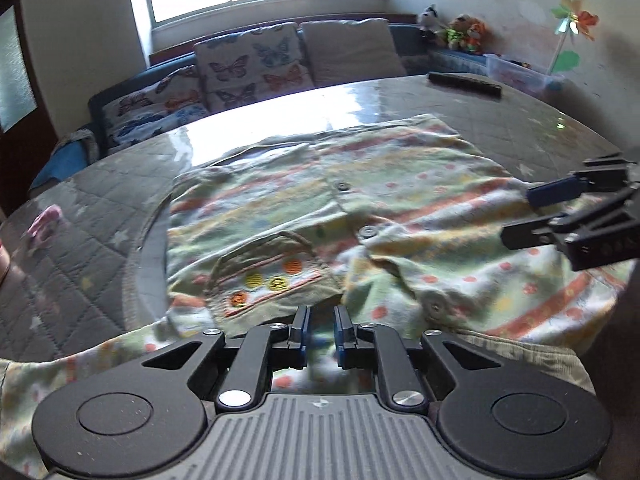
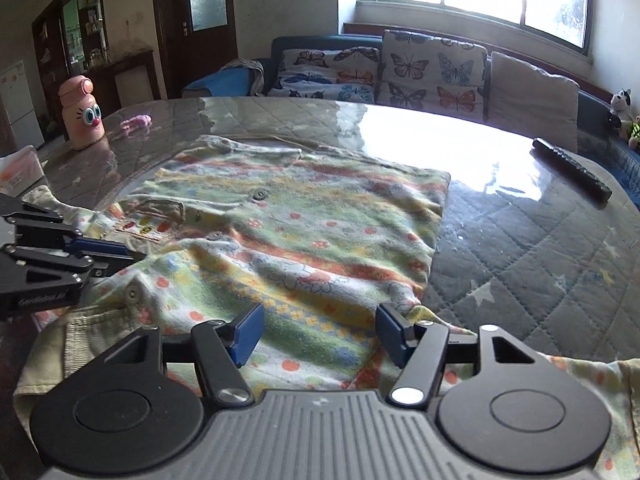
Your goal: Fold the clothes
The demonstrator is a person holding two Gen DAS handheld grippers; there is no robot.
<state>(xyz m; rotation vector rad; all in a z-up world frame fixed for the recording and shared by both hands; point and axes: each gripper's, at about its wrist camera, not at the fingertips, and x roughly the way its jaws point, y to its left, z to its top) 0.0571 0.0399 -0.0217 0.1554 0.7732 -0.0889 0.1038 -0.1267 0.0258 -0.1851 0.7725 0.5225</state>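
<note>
A: What does the garment (image 2: pixel 304 224) look like?

B: It is a small buttoned piece with green, orange, yellow and white stripes, dotted with little flowers. It lies spread on the table (image 2: pixel 520 248), which has a grey quilted cover under a glossy top. A patch pocket (image 1: pixel 272 276) with round coloured motifs sits on its front, and several round buttons (image 1: pixel 367 233) run along the placket. The cloth is rumpled near the front edge and lies flatter at the far side.

A: And the left gripper (image 1: pixel 320 330)?

B: Its fingers (image 1: pixel 300 328) are drawn close with only a narrow gap, at the garment's near edge just below the pocket. I cannot tell whether cloth is caught between them.

A: The right gripper (image 2: pixel 318 334)?

B: Its fingers (image 2: pixel 248 334) are spread wide over the striped fabric, pinching nothing.

A: Anything else on the table?

B: A dark remote (image 2: pixel 572 174) at the far side, and a pink bottle with cartoon eyes (image 2: pixel 82 114).
</note>
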